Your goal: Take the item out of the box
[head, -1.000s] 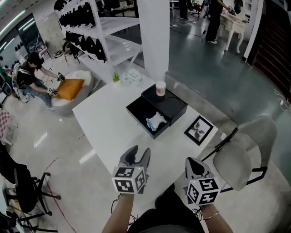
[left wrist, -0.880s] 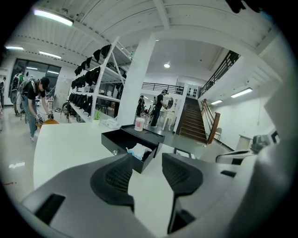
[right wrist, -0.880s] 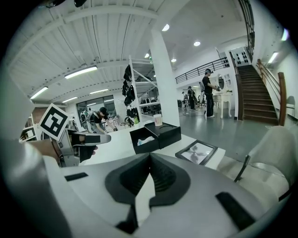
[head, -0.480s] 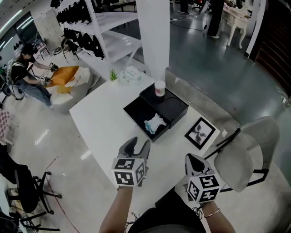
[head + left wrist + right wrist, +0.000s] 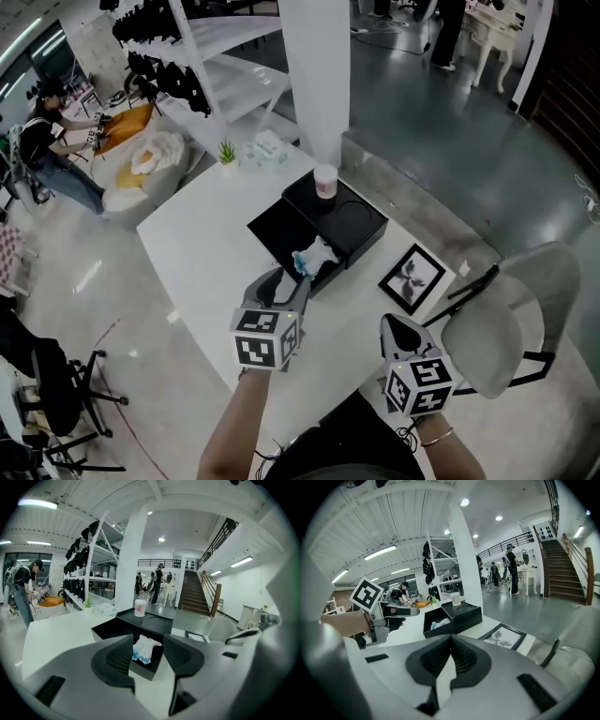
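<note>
An open black box [image 5: 281, 232] stands on the white table [image 5: 202, 253]. Its tray holds a crumpled white and blue item [image 5: 314, 255]. My left gripper [image 5: 287, 282] is open, with its tips at the tray's near edge, just short of the item. In the left gripper view the item [image 5: 144, 648] shows in the gap of the left gripper [image 5: 148, 651], untouched. My right gripper [image 5: 400, 330] hovers over the table's near right corner with jaws shut and empty, also shown in its own view [image 5: 450, 638], where the box [image 5: 451, 617] lies ahead.
A white cup [image 5: 324, 181] stands on the box's raised black half [image 5: 352, 220]. A framed picture [image 5: 412, 278] lies right of the box. A small plant [image 5: 227, 153] and a tissue pack [image 5: 265, 150] sit at the far corner. A grey chair [image 5: 511, 319] stands to the right.
My left gripper has moved forward across the table until its tips reach the box's near edge. The right gripper has crept forward a little and stays shut.
</note>
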{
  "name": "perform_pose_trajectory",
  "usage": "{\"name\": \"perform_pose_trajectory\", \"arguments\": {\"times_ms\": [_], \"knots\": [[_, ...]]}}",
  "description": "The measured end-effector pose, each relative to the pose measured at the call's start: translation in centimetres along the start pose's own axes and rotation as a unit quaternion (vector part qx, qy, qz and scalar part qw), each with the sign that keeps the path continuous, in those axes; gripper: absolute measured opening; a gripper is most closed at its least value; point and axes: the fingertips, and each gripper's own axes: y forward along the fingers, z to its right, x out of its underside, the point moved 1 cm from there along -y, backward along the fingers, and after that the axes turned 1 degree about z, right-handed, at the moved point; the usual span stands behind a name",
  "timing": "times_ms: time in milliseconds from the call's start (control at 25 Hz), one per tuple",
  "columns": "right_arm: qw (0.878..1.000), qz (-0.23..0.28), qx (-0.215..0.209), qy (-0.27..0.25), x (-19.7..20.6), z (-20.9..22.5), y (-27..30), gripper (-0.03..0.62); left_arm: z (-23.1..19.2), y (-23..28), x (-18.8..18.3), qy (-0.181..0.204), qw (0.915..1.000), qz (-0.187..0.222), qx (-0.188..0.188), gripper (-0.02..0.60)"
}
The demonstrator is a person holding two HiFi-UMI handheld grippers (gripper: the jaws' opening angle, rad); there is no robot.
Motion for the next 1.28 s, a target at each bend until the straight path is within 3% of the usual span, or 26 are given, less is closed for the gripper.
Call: {"name": "perform_pose_trajectory", "arguments": {"times_ms": [360, 720, 1000, 1280], "knots": [[1.000, -0.007, -0.009, 0.004, 0.1, 1.3, 1.4, 0.000, -0.3, 3.3, 0.0, 0.039, 0.9985, -0.038, 0.002, 0.183], [1.000, -0.012, -0.008, 0.011, 0.1, 2.4, 2.1, 0.000, 0.5, 6.5, 0.9, 0.080, 0.9917, -0.095, 0.032, 0.191], [1.000, -0.016, -0.007, 0.017, 0.3, 3.0, 2.4, 0.000, 0.6, 8.4, 1.7, 0.132, 0.9805, -0.140, 0.038, 0.202], [0.999, -0.021, -0.005, 0.025, 0.8, 3.5, 2.7, 0.000, 0.6, 10.0, 2.6, 0.183, 0.9637, -0.188, 0.050, 0.212]]}}
